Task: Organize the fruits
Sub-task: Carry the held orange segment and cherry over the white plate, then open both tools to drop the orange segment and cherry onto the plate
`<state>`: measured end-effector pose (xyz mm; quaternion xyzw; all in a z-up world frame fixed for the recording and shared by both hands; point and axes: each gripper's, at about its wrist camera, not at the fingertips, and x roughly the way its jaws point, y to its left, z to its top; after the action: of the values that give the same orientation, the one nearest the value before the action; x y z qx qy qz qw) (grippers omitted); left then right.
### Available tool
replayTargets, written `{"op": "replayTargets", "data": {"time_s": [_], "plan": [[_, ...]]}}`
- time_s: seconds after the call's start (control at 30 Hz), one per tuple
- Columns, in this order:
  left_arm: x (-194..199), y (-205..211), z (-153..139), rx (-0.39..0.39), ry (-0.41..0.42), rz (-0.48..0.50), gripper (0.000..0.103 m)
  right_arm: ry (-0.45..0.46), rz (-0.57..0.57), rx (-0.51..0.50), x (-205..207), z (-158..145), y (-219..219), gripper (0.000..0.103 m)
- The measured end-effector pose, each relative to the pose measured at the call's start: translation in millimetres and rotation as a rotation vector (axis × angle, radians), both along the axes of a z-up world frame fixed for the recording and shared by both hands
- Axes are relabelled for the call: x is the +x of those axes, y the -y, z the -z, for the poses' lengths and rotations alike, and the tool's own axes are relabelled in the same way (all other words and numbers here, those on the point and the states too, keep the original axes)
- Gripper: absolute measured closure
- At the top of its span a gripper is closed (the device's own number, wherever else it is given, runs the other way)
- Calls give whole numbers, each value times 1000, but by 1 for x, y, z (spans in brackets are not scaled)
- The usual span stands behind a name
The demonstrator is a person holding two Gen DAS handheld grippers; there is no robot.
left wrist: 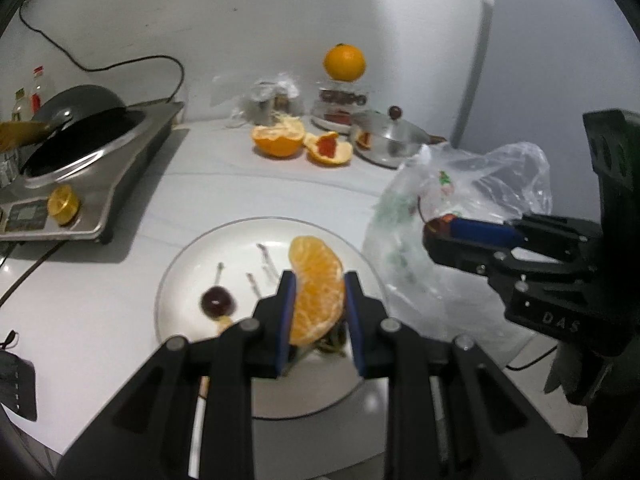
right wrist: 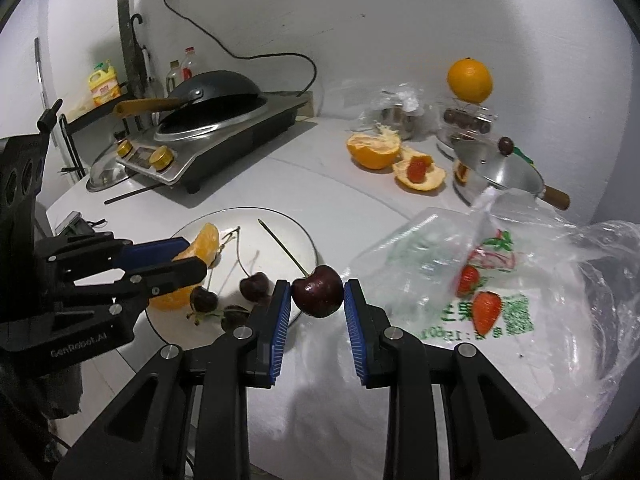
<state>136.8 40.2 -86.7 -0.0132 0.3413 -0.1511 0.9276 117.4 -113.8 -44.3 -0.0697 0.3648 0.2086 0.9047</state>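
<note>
My left gripper is shut on a peeled orange piece and holds it over the white plate; it also shows in the right wrist view. A dark cherry with a stem lies on the plate. My right gripper is shut on a dark cherry with a long stem, just right of the plate, beside the clear plastic bag. More cherries lie on the plate.
An induction cooker with a wok stands at the back left. Orange peel halves, one holding a strawberry, a whole orange on jars, and a steel lidded pot stand at the back right.
</note>
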Motion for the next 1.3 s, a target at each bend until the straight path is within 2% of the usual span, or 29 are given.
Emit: {"op": "replayTargets", "data": {"time_s": [0.57,1.3], "plan": [[30,-47,10,3,6,-85,78,-39,-35,-6,33,28,-43,73],[67,-63,31,-1,-59,-109,77,-79,-30,-17,64,50,-60,73]]}}
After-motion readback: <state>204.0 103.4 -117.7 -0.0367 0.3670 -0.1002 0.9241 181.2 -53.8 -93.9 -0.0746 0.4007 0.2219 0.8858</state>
